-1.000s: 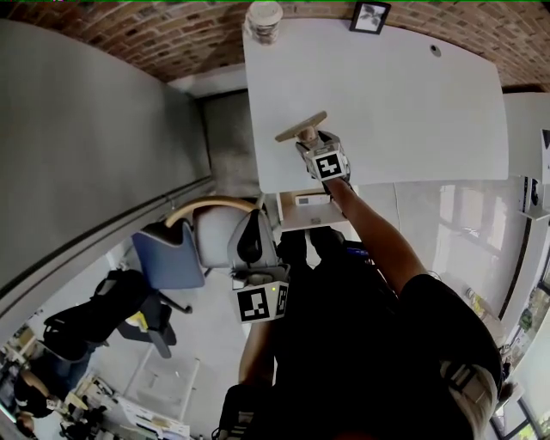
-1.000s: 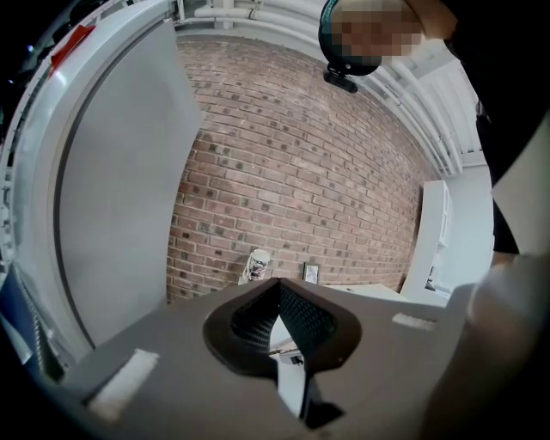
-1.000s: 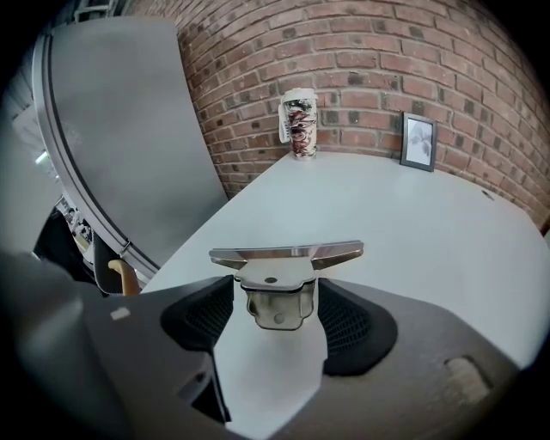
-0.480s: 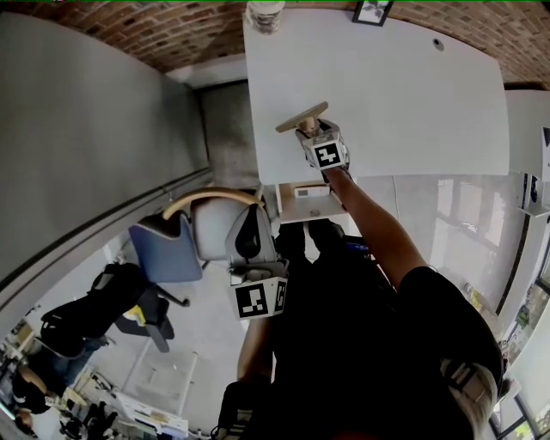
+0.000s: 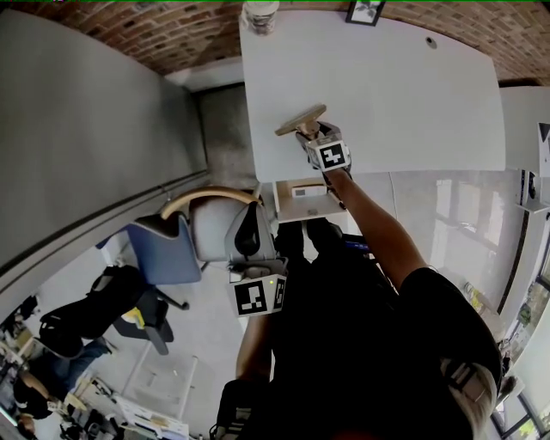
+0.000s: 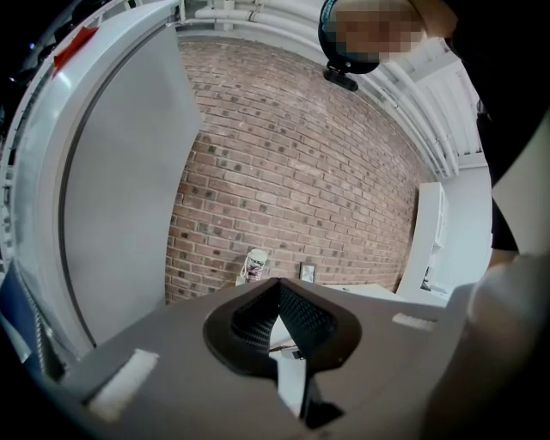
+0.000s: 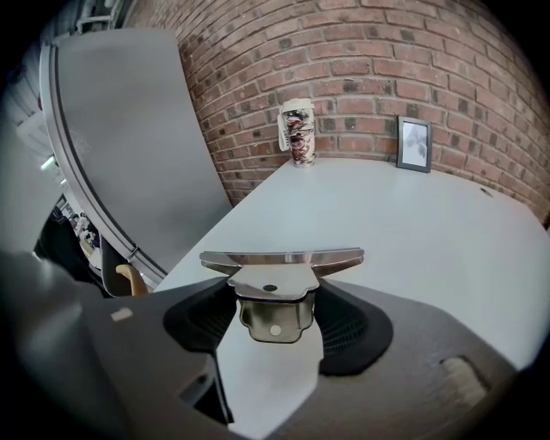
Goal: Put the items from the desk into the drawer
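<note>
A flat metal scraper [image 5: 301, 119] with a wide blade lies near the left front of the white desk [image 5: 387, 86]. My right gripper [image 5: 311, 135] reaches down onto it. In the right gripper view the scraper's [image 7: 279, 258] narrow metal shank sits between the jaws of my right gripper [image 7: 275, 301]. The jaws have just been closing and the pads touch its sides. My left gripper [image 5: 248, 215] hangs below the desk edge by a chair. It is shut with nothing in it [image 6: 278, 288]. Under the desk front an open drawer [image 5: 288, 209] holds a small white item [image 5: 308, 191].
A paper cup [image 5: 260, 13] and a small picture frame [image 5: 365, 12] stand at the desk's far edge against the brick wall. A white chair [image 5: 202, 228] with a wooden armrest and a blue chair [image 5: 163, 253] stand left of the drawer. A grey partition runs along the left.
The right gripper has edged slightly closer onto the scraper. The scraper lies where it was. The left gripper has kept still.
</note>
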Tool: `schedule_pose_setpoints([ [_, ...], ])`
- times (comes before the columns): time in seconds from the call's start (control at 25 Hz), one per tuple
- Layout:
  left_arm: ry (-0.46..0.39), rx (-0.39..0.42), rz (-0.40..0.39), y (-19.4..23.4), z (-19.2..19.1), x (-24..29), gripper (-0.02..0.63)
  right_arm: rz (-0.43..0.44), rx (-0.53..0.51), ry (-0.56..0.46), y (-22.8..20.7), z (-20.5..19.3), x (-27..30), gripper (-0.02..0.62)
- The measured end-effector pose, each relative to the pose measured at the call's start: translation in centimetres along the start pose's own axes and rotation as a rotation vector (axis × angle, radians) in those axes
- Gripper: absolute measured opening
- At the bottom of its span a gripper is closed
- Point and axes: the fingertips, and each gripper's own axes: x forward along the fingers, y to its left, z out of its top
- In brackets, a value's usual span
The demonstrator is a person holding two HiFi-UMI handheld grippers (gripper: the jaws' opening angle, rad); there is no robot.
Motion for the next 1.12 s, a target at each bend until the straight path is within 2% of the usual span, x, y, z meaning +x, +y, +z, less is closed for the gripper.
schedule_pose_setpoints([
  [0.44, -0.015, 0.014, -0.062, -2.1, -0.1, -0.4, 0.015, 0.046, 0.022, -0.030, 1.8, -2.4, -6.4, 0.284],
  [0.8, -0.017, 0.027, -0.129, -5.0, -0.7, -0.2, 0.015, 0.082, 0.052, -0.019, 3.1, -7.5, -11.9, 0.284],
  [1.12, 0.018, 0.034, -0.181, -6.7, -2.6, -0.4, 0.015, 0.117, 0.071, 0.022, 4.6, -12.1, -14.6, 0.284],
])
